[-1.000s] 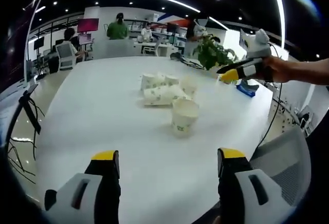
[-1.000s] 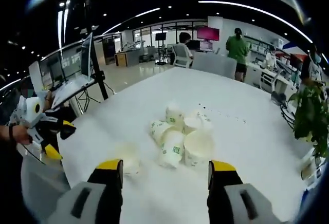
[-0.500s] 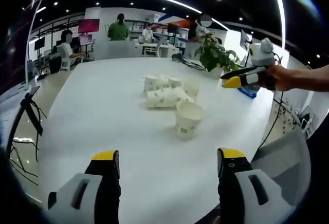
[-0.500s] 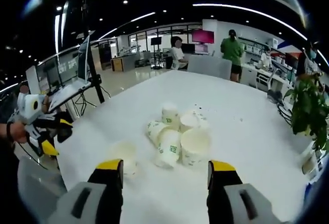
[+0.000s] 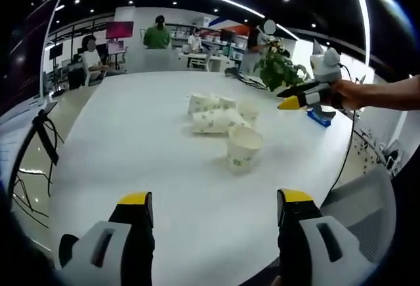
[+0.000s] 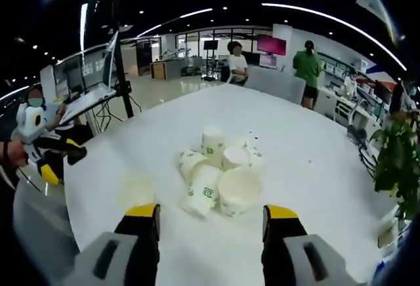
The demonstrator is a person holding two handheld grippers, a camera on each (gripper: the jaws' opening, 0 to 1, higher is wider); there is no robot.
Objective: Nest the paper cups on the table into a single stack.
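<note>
Paper cups (image 6: 216, 178) with unreadable green logos, clustered on table (image 6: 315, 168).

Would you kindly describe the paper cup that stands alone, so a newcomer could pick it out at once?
Start at the big white table and find the cluster of paper cups near its middle. The lone cup stands upright, mouth up, apart from the cluster on the side nearer the left gripper, while several cups in the cluster lie tipped.

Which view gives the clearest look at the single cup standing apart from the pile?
The left gripper view: the lone cup stands upright, nearest the camera, sharp, its green print readable, apart from the pile of cups. In the right gripper view the same lone cup looks pale and blurred, left of the pile.
</note>
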